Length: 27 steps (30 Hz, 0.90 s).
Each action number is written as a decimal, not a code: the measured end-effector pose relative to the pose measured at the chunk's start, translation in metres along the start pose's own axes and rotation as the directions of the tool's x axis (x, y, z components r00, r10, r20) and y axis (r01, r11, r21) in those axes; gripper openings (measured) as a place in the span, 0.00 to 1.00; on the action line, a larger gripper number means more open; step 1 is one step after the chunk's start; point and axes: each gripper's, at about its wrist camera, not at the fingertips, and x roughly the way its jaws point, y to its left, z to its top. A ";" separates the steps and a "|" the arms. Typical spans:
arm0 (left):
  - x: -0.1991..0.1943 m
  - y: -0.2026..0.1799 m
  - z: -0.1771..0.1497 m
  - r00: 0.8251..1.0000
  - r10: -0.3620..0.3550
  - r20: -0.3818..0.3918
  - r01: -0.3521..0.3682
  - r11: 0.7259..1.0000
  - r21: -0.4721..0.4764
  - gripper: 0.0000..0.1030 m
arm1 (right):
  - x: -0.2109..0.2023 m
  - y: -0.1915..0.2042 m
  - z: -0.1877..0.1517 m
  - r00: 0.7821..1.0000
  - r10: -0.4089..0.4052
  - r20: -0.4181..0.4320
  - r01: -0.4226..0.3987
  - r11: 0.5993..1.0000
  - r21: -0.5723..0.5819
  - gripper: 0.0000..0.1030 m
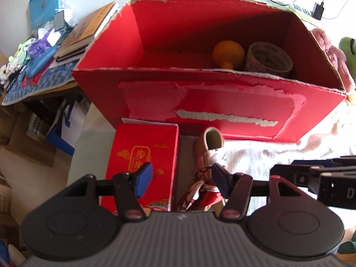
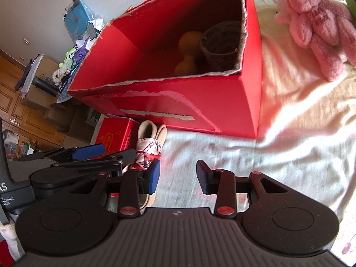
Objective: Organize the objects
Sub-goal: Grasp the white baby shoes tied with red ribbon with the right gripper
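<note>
A big open red cardboard box (image 1: 213, 102) stands on the bed; it holds an orange gourd (image 1: 228, 53) and a roll of printed tape (image 1: 268, 59). In front of it lie a small red gift box (image 1: 142, 155) and a cloth doll (image 1: 208, 169) with a beige hat. My left gripper (image 1: 181, 178) is open, above the gap between gift box and doll, holding nothing. My right gripper (image 2: 178, 178) is open and empty over the pale blanket (image 2: 278, 155), just right of the doll (image 2: 149, 146). The big box (image 2: 178, 102), the gourd (image 2: 189, 53) and the tape (image 2: 222, 44) also show there.
A pink plush bear (image 2: 316, 26) lies on the blanket right of the big box. A cluttered side table (image 1: 44, 51) with books and toys stands to the left. Cardboard boxes (image 2: 44, 102) sit on the floor. A charger and cable (image 1: 318, 9) lie behind the box.
</note>
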 end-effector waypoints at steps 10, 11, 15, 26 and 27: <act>-0.001 0.012 -0.016 0.997 -0.073 0.000 0.073 0.997 0.001 0.62 | 0.012 0.002 0.001 0.998 0.048 -0.035 -0.047 0.998 0.032 0.39; -0.002 0.015 -0.020 0.995 -0.097 0.000 0.097 0.995 -0.004 0.62 | 0.013 0.003 0.001 0.998 0.057 -0.038 -0.056 0.998 0.034 0.39; -0.006 0.022 -0.031 0.986 -0.163 0.015 0.164 0.986 -0.021 0.58 | 0.018 0.007 0.002 0.996 0.086 -0.037 -0.085 0.996 0.038 0.39; -0.007 0.021 -0.035 0.969 -0.245 0.028 0.245 0.969 0.005 0.55 | 0.048 0.033 0.012 0.996 0.069 -0.052 -0.070 0.998 -0.005 0.43; -0.007 0.020 -0.034 0.969 -0.245 0.027 0.245 0.970 0.013 0.55 | 0.052 0.035 0.013 0.996 0.066 -0.056 -0.067 0.998 -0.011 0.44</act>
